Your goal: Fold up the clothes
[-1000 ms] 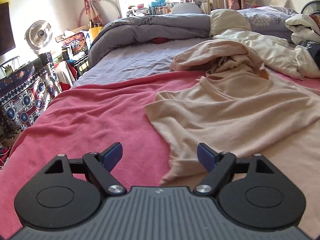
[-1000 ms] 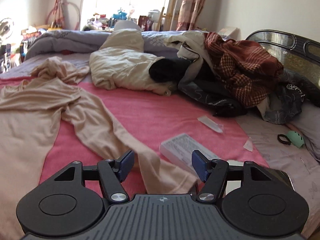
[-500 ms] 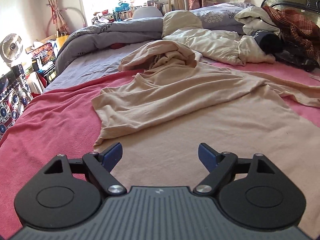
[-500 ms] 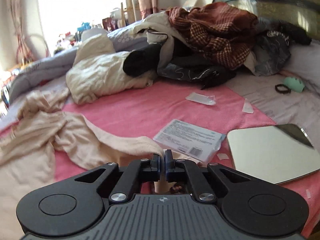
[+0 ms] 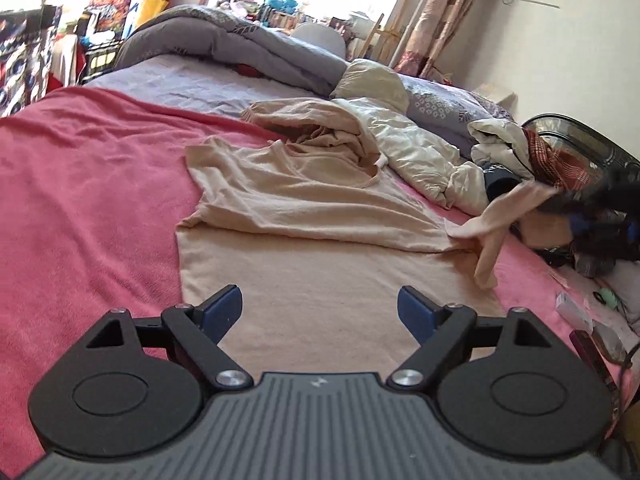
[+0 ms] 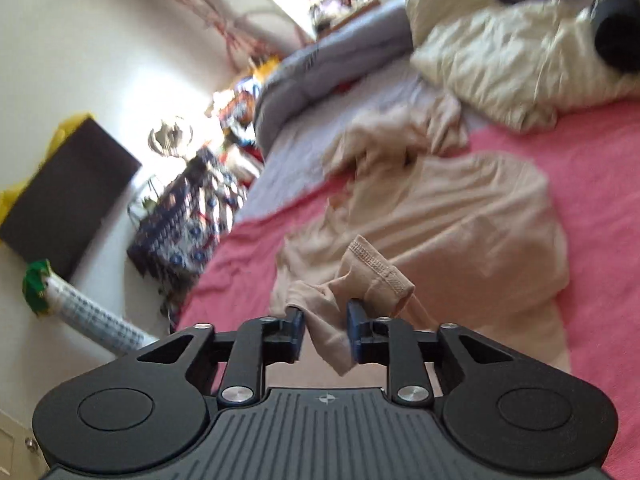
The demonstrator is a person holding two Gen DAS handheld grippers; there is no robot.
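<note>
A beige long-sleeved shirt [image 5: 320, 208] lies spread on the pink blanket [image 5: 80, 200], its collar end bunched toward the pillows. My left gripper [image 5: 320, 312] hangs open over the shirt's lower body with nothing between its fingers. In the left wrist view the shirt's right sleeve [image 5: 504, 208] is lifted off the bed toward my blurred right gripper [image 5: 600, 216]. In the right wrist view the right gripper [image 6: 326, 332] has its jaws opening. The sleeve's stitched cuff [image 6: 376, 276] still hangs loose between them, above the shirt [image 6: 460, 216].
A cream duvet [image 5: 416, 152] and a grey quilt [image 5: 248, 48] lie along the bed's far side. Piled clothes with a red checked cloth [image 5: 560, 160] sit at the right. Small items [image 5: 572, 312] lie at the right edge. Cluttered furniture [image 6: 192, 224] stands beside the bed.
The right gripper shut on the sleeve cuff, lifted it and swung left over the shirt, then its jaws parted. The left gripper moved right over the shirt and rolled, staying open.
</note>
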